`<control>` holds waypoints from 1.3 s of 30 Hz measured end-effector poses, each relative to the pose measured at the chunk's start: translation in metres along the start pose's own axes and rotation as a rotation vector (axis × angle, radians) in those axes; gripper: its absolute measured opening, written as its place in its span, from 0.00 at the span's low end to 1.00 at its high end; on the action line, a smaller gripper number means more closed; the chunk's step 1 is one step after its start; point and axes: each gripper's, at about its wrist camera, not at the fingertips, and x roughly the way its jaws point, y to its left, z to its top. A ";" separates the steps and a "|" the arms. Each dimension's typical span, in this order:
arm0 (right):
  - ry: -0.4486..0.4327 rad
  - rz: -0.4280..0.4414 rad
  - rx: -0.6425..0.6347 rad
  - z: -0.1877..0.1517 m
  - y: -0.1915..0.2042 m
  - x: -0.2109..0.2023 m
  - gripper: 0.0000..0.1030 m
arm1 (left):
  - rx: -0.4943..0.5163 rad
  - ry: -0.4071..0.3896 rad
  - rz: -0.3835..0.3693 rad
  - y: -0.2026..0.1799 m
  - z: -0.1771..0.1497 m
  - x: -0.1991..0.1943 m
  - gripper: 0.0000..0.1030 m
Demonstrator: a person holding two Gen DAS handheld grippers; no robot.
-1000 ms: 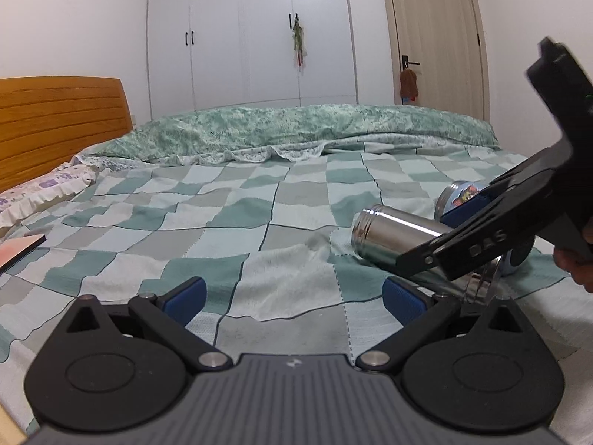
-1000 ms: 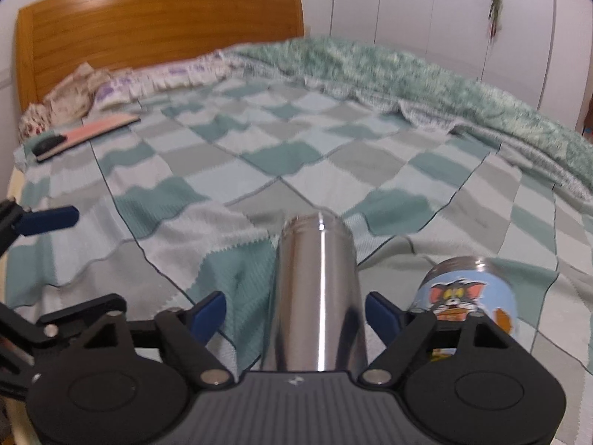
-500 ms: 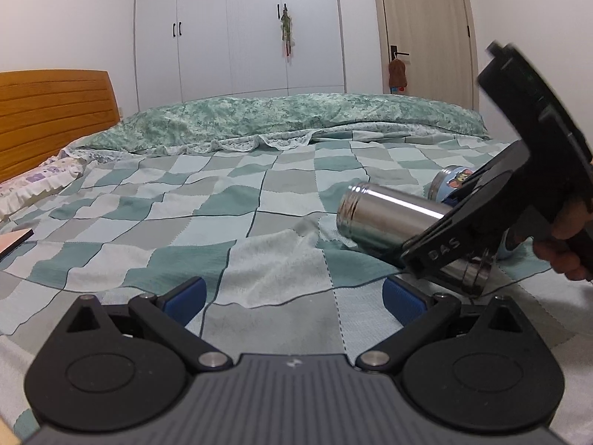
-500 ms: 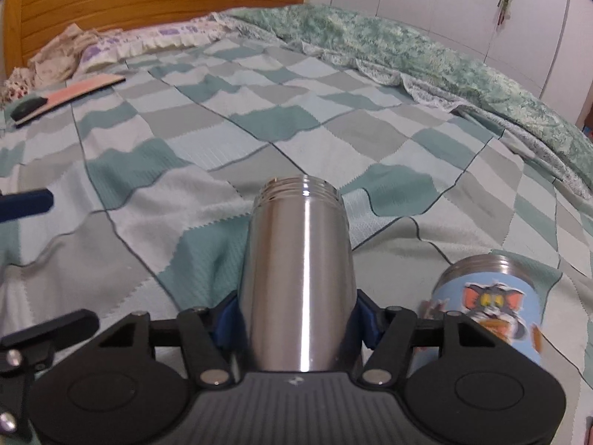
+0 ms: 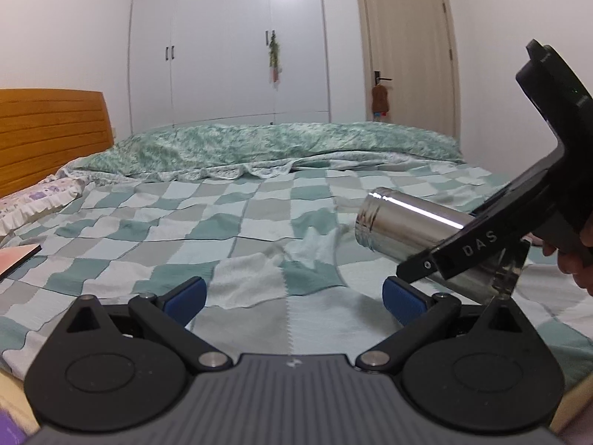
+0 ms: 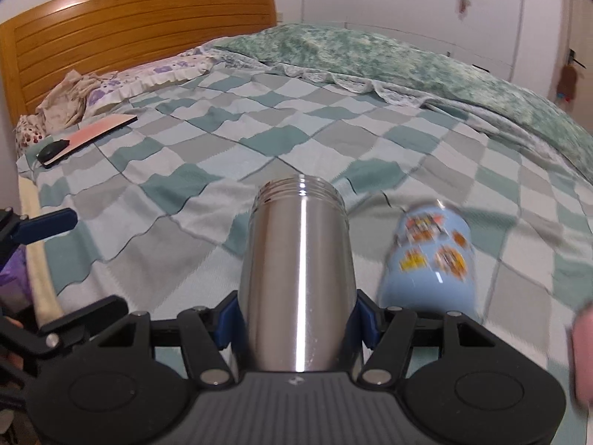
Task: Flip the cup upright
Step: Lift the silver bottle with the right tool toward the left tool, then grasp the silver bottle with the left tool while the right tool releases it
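A steel cup (image 6: pixel 298 282) with a threaded mouth is held between the blue pads of my right gripper (image 6: pixel 298 319), which is shut on its lower body. The cup points forward and slightly up, lifted off the bed. In the left wrist view the same steel cup (image 5: pixel 404 226) hangs tilted above the blanket at the right, with the right gripper's black body over it. My left gripper (image 5: pixel 292 294) is open and empty, low over the blanket, left of the cup.
A light blue cartoon cup (image 6: pixel 430 259) lies blurred on the checked blanket (image 6: pixel 259 141) just right of the steel cup. A pink flat object (image 6: pixel 89 137) lies near the pillows at the left. A wooden headboard (image 6: pixel 141 29) stands behind.
My right gripper closed on the steel cup and lifted it off the blanket, tilting its mouth up. The blue cartoon cup tipped or rolled beside it. My left gripper stayed open.
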 end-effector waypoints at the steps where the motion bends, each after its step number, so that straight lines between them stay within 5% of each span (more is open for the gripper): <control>1: 0.005 -0.004 0.013 -0.007 0.000 -0.008 0.60 | 0.002 0.000 -0.009 -0.003 -0.001 -0.005 1.00; 11: 0.066 -0.045 0.116 -0.065 0.012 -0.031 0.60 | 0.009 0.020 -0.064 -0.020 -0.024 -0.038 1.00; 23: 0.121 -0.072 0.160 -0.075 0.018 -0.005 0.61 | -0.003 0.063 -0.042 -0.019 -0.037 -0.050 1.00; 25: 0.110 -0.065 0.160 -0.076 0.016 -0.007 0.70 | 0.001 0.066 -0.037 -0.022 -0.037 -0.053 1.00; 26: 0.097 -0.061 0.161 -0.076 0.015 -0.011 0.87 | 0.005 0.067 -0.034 -0.023 -0.036 -0.055 1.00; 27: 0.072 -0.050 0.160 -0.076 0.013 -0.016 0.94 | 0.011 0.068 -0.030 -0.025 -0.035 -0.057 1.00; 33: -0.090 0.015 0.131 -0.085 -0.014 -0.070 1.00 | 0.056 0.069 0.000 -0.046 -0.020 -0.063 1.00; 39: -0.133 -0.028 0.079 -0.102 -0.062 -0.099 1.00 | 0.096 0.081 0.019 -0.088 0.000 -0.061 1.00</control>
